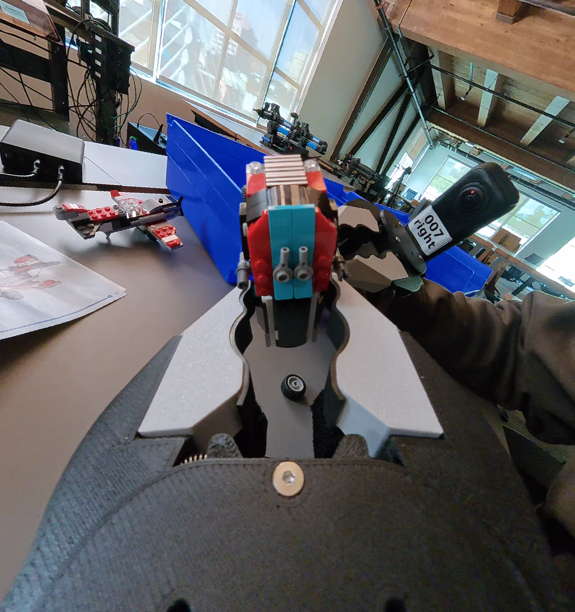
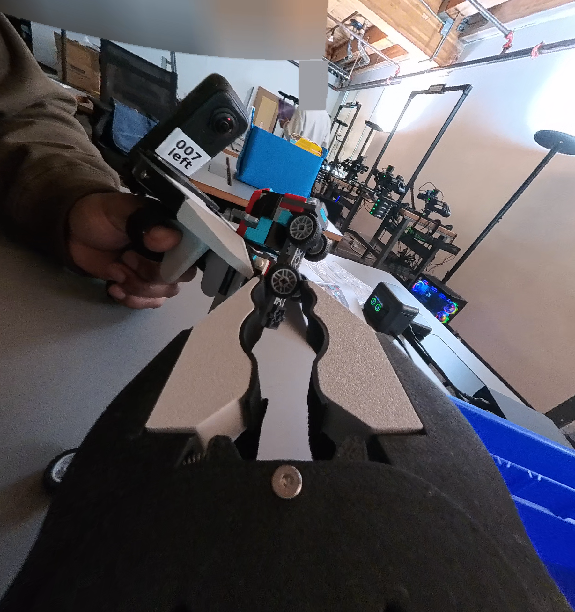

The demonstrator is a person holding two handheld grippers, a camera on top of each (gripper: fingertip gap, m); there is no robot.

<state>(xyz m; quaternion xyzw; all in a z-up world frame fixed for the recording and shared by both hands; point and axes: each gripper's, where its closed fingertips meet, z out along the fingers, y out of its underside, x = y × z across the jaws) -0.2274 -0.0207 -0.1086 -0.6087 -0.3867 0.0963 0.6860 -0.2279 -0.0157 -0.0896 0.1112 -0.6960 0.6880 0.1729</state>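
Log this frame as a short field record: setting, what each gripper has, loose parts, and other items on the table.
setting: grey table in a workshop with windows
left gripper: shut on the body of a red and teal brick truck, held off the table
right gripper: shut on the truck's dark chassis by a grey wheel
loose part: small black wheel on the table
nearby: red brick plane, instruction sheet, blue bin, black box

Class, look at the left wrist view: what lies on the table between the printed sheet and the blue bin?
A small red and grey brick-built plane stands there on the dark table, between the printed sheet and the blue bin.
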